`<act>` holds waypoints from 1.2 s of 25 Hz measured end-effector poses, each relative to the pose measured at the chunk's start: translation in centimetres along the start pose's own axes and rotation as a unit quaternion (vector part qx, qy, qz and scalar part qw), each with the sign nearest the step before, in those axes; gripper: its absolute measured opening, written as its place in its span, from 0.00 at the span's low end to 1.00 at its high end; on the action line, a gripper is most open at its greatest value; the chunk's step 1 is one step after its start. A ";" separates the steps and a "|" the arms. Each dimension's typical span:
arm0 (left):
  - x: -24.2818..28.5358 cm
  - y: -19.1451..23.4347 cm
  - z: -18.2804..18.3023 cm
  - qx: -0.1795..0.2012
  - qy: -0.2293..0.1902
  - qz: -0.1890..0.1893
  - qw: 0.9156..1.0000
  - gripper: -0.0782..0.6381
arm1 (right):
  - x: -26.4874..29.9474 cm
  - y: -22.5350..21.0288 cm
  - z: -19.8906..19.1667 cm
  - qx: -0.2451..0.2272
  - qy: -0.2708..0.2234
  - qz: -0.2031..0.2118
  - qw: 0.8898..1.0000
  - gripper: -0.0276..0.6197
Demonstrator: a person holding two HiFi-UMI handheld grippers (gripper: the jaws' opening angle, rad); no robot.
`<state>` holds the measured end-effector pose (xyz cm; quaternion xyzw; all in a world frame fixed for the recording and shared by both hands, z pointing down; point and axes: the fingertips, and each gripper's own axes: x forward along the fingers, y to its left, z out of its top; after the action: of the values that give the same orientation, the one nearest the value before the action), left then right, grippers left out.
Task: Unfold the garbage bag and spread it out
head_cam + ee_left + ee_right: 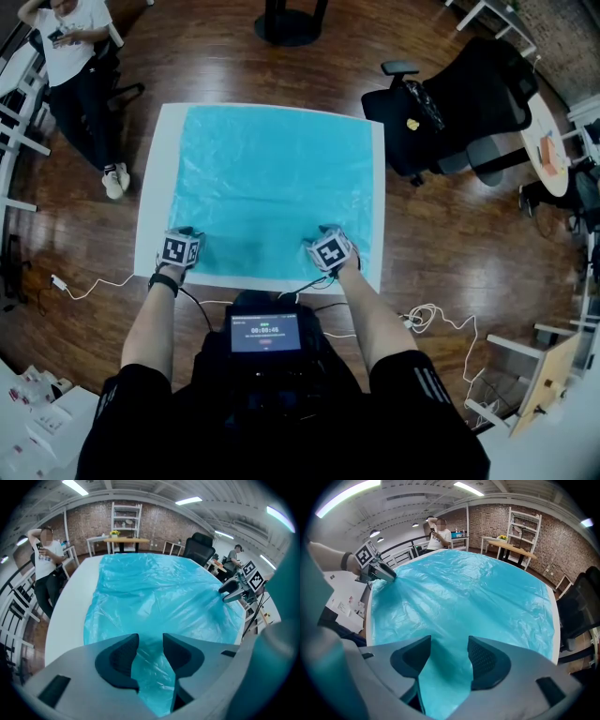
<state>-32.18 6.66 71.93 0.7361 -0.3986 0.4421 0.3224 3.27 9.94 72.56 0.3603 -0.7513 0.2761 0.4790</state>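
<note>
The light blue garbage bag [277,187] lies unfolded and nearly flat across the white table [159,202], with fine creases. My left gripper [180,249] sits at the bag's near left edge and my right gripper [330,251] at its near right edge. In the left gripper view the jaws stand close together with blue film [150,667] rising between them. The right gripper view shows the same, a strip of the bag [445,677] caught between the jaws. Creases run from each gripper across the sheet. The right gripper [233,591] and left gripper [383,573] each show in the other's view.
A person [80,56] stands at the table's far left. A black office chair [459,117] is at the right, a round stool base [291,21] beyond the far edge. White cables [427,319] lie on the wooden floor. A screen device [265,333] hangs at my chest.
</note>
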 end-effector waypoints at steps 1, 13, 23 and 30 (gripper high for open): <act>0.0 0.1 0.0 0.001 0.000 0.000 1.000 0.37 | 0.0 -0.1 0.0 0.001 0.001 -0.001 1.000 0.49; -0.2 -0.5 -0.3 0.003 0.003 -0.007 1.000 0.37 | -0.9 -0.5 1.0 0.043 -0.055 0.011 0.997 0.49; -1.2 -0.9 0.1 0.002 -0.016 -0.017 1.000 0.37 | -4.7 -2.0 2.7 0.101 -0.125 -0.013 0.987 0.17; -1.9 -2.1 0.5 0.007 -0.030 -0.019 0.999 0.37 | -5.8 -2.5 2.5 0.119 -0.147 -0.013 0.982 0.14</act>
<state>-30.68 7.84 69.76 0.7588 -0.3904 0.4166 0.3135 5.59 8.12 66.45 0.4612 -0.7706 0.3008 0.3210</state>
